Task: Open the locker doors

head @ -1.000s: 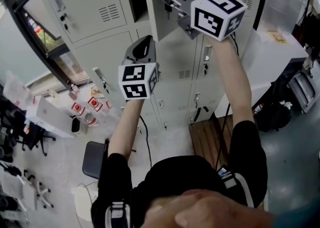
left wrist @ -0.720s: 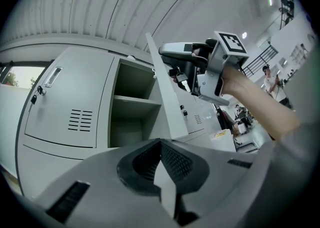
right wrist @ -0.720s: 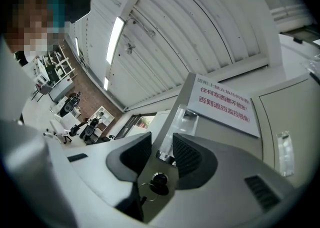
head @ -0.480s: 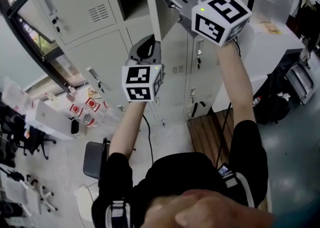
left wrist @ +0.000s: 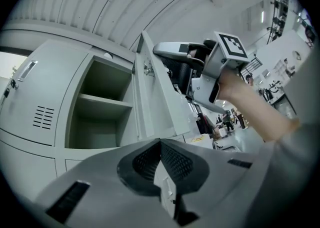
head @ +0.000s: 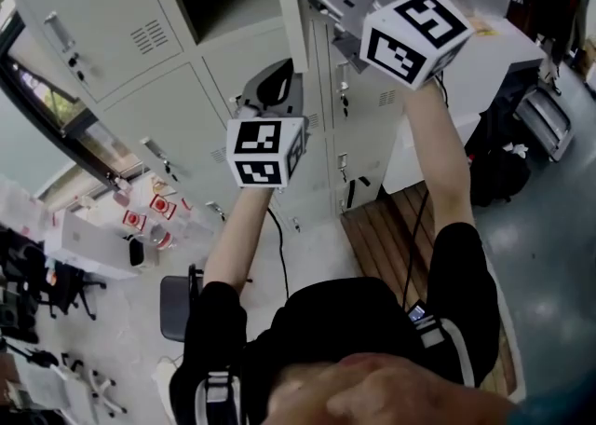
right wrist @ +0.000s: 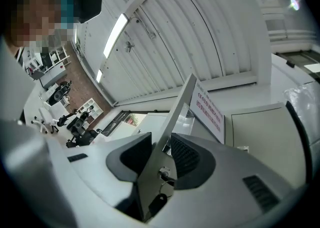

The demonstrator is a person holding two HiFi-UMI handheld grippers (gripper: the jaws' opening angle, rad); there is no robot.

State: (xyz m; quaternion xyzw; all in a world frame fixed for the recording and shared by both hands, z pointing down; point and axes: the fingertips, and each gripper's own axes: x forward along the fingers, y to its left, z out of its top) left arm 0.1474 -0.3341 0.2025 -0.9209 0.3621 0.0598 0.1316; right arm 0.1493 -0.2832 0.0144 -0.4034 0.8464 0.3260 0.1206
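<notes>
The locker door stands open, swung out from the bank of lockers, and is seen edge-on in the head view, where its top is cut off by the picture's border. Its free edge is pinched between the jaws of the right gripper; one lock with one key hanging from it is seen between them. A notice is fixed to the door, but its print cannot be read.

The left gripper is held up beside it, apart from the door, with its jaws pressed together at the tips and nothing caught between them. In the head view its jaws are hidden behind its own body.

Behind the door, one open compartment with one shelf is shown. The other doors in view are closed; their number cannot be settled.

The lockers stand on a grey floor, with wooden boards at their foot. One white table is placed to the right, and a dark chair to the left. A ribbed ceiling with two strip lamps is seen above.
</notes>
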